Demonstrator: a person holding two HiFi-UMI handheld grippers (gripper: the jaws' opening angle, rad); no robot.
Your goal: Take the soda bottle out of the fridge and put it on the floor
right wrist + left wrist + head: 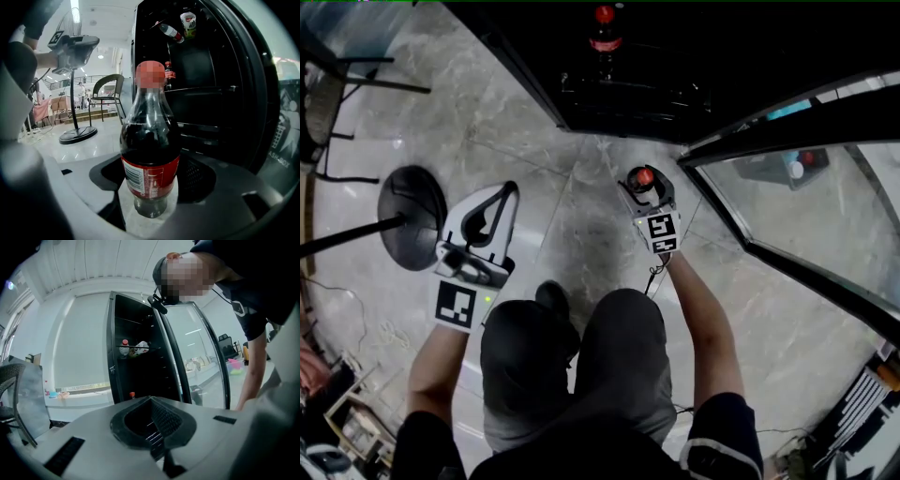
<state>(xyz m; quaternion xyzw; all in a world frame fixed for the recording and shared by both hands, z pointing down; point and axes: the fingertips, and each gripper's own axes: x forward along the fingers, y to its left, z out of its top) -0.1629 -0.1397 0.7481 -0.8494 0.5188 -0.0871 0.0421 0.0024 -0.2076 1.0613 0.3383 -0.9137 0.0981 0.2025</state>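
The soda bottle (pixel 150 154), dark cola with a red label and red cap (pixel 644 176), stands upright between the jaws of my right gripper (pixel 639 187), which is shut on its lower body. Its base is at the marble floor (pixel 581 234), just in front of the open black fridge (pixel 628 94); I cannot tell if it touches. My left gripper (pixel 508 190) hangs to the left with its jaws shut and nothing in them. In the left gripper view the fridge (pixel 136 376) is straight ahead.
Another red-capped bottle (pixel 605 33) stands inside the fridge. The open glass door (pixel 806 216) swings out on the right. A fan's round base (pixel 411 216) and a chair (pixel 319 103) stand on the left. The person's shoe (pixel 551 298) is between the grippers.
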